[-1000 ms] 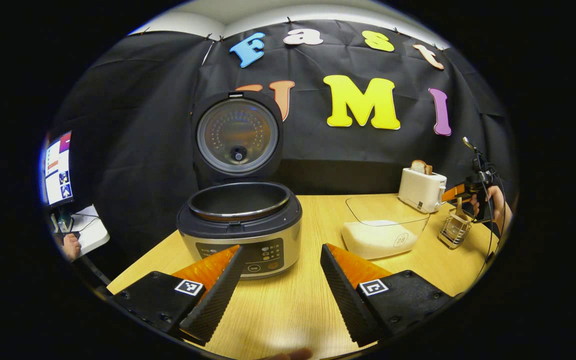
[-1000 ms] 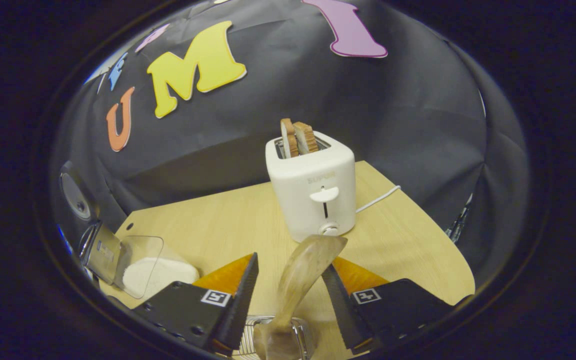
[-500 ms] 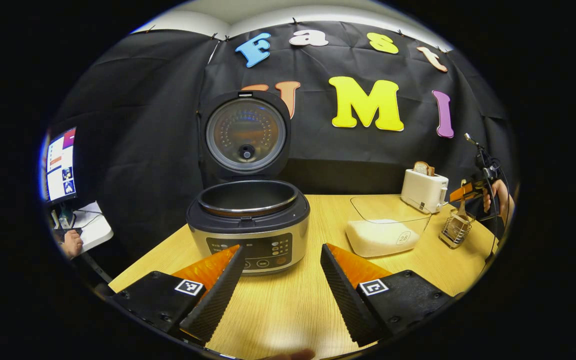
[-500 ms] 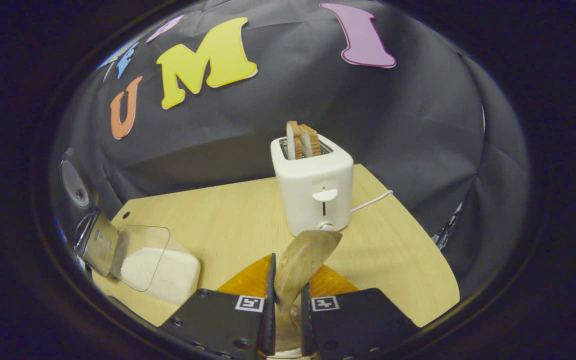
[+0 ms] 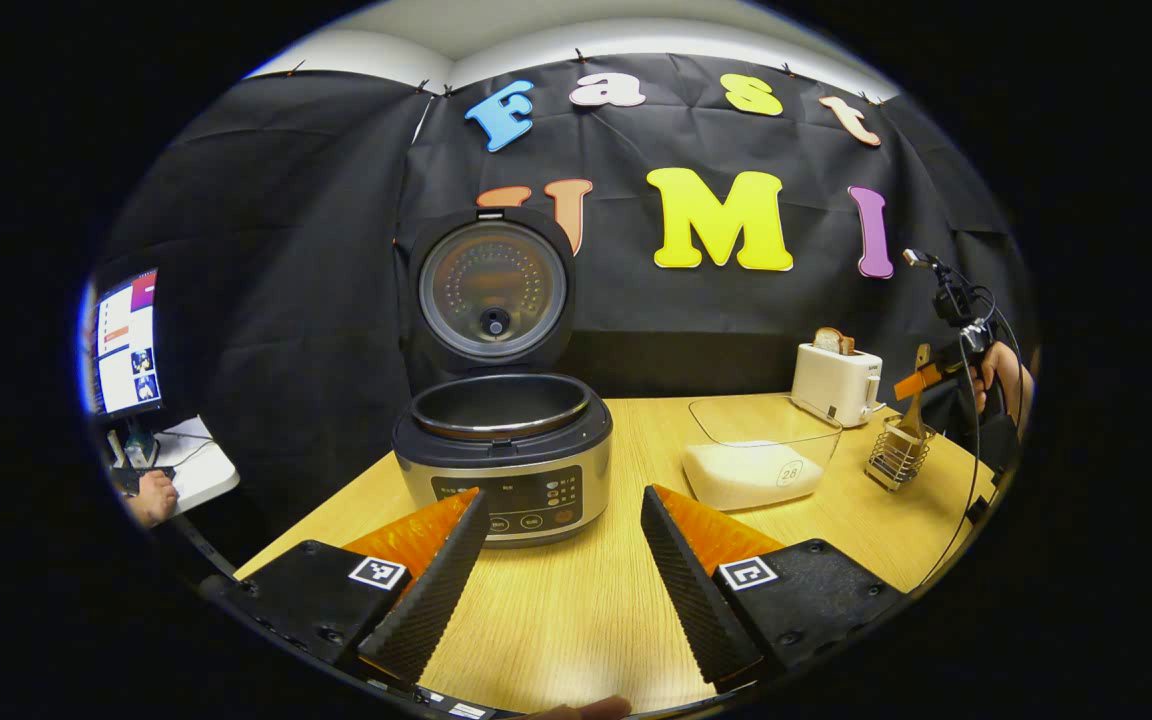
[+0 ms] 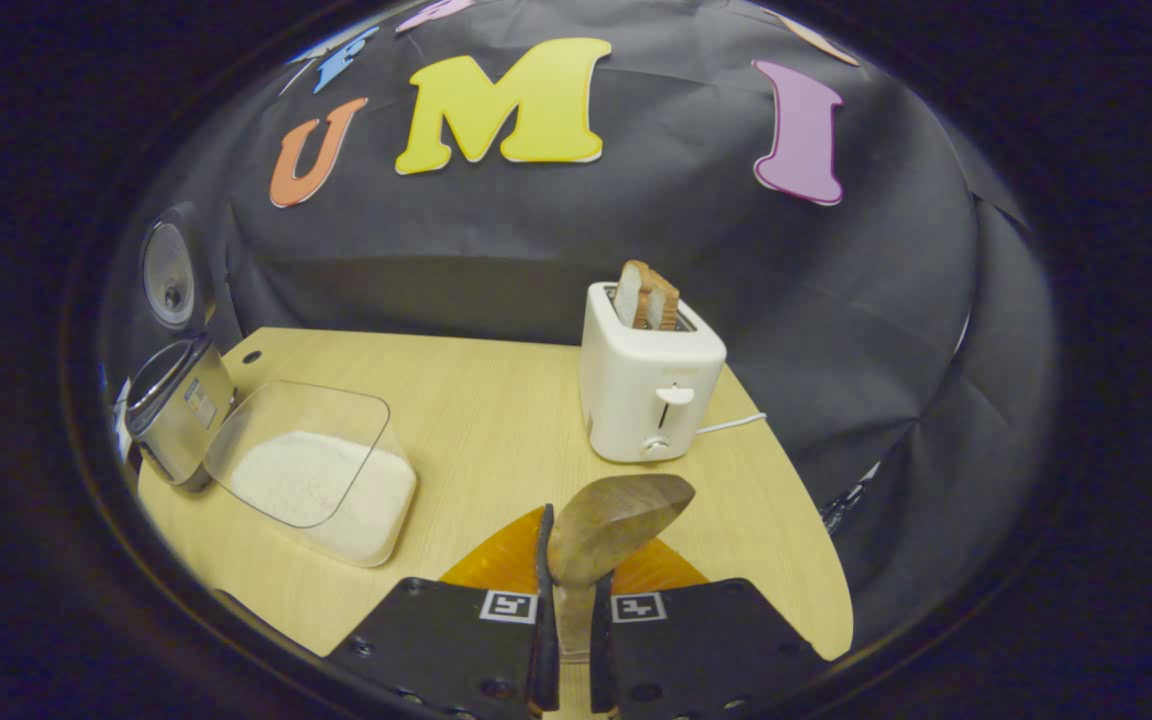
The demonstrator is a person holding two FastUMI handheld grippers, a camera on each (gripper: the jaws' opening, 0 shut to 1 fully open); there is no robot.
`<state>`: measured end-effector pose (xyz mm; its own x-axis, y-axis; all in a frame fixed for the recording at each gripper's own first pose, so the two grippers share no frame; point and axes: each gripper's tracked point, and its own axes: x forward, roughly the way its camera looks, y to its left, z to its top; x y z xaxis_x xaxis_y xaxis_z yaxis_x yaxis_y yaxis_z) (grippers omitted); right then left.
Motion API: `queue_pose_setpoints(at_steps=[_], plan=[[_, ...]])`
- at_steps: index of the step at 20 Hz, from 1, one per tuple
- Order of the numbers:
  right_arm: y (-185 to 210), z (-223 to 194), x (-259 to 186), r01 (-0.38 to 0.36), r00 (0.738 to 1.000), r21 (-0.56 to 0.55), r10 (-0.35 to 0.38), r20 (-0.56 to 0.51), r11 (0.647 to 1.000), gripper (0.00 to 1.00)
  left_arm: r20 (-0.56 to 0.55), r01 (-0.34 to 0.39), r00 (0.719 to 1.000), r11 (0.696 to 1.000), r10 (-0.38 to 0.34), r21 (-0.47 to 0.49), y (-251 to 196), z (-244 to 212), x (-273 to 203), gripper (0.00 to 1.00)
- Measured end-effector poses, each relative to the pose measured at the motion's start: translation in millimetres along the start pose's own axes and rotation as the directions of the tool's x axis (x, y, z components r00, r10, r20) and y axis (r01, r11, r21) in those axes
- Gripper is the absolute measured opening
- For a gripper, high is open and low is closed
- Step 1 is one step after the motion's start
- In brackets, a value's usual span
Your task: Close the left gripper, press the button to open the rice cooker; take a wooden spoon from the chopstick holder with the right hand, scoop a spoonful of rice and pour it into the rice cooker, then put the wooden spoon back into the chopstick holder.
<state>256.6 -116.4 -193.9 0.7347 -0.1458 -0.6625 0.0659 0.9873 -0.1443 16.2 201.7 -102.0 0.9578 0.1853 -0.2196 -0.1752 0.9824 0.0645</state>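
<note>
Right gripper [image 6: 568,590] closed tight on the wooden spoon [image 6: 608,520], both fingers pinching the neck just below the bowl, bowl pointing forward and up past the fingertips. Probably gripped this low for a stiff hold and little wobble under a load of rice. In the left gripper view, spoon handle [image 5: 914,405] dropping toward the chopstick holder [image 5: 894,455]; whether its end is clear of the wire basket, cannot tell at that size.

Rice container [image 6: 311,480] ahead and to the left of the right gripper, clear-walled, rice heaped in the bottom, near enough for a short sweep. Rice cooker [image 6: 174,410] farther left beyond it, lid [image 5: 493,290] standing upright and the pot open, so the button step looks done. Judged step in hand: drawing the spoon out, scooping not yet begun.

Left gripper [image 5: 561,560] spread wide, nothing between the fingers, hovering low over the table [image 5: 576,610] with the cooker straight ahead; likely parked there out of the spoon's path.

Toaster [image 6: 648,385] directly ahead of the right gripper, no part of the task.

Count: two grippers, one spoon, one holder, one rice container, one cooker, one toaster with two slices of bread [image 6: 648,295] in its slots.
</note>
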Motion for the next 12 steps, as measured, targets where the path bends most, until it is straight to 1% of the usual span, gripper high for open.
queue_pose_setpoints(at_steps=[3,4,6,7,8,9,10,12], plan=[[-0.5,23.8,-19.3,0.046,0.997,-0.031,-0.044,0.067,0.998,0.12,0.03,0.039,0.999,0.999,-0.04,0.026,-11.5,13.1,-11.5,0.97],[1.7,31.0,-27.1,0.054,0.995,-0.042,-0.051,0.082,0.998,0.12,0.035,0.04,0.999,0.999,-0.041,0.029,-11.8,14.5,-13.6,0.97],[3.4,45.4,-39.8,0.095,0.989,-0.065,-0.087,0.118,0.993,0.12,0.035,0.038,0.999,0.999,-0.039,0.035,-10.4,15.2,-16.5,0.97],[2.8,54.1,-47.6,0.126,0.983,-0.076,-0.114,0.143,0.989,0.11,0.035,0.034,0.999,0.999,-0.035,0.033,-9.2,15.9,-16.4,0.97],[5.0,64.6,-55.0,0.151,0.976,-0.082,-0.135,0.174,0.985,0.13,0.034,0.031,0.999,0.999,-0.032,0.026,-7.2,15.9,-17.8,0.97],[11.5,73.5,-62.0,0.165,0.969,-0.088,-0.144,0.201,0.982,0.12,0.029,0.033,0.999,0.999,-0.034,0.02,-6.5,15.5,-18.5,0.97],[19.9,82.6,-68.5,0.166,0.964,-0.086,-0.143,0.223,0.982,0.13,0.028,0.033,0.999,0.999,-0.033,0.017,-4.9,14.9,-17.9,0.97],[45.8,98.1,-76.2,0.137,0.963,-0.092,-0.111,0.245,0.986,0.11,0.026,0.021,0.999,1.0,-0.021,0.007,3.7,15.2,-18.7,0.97]])
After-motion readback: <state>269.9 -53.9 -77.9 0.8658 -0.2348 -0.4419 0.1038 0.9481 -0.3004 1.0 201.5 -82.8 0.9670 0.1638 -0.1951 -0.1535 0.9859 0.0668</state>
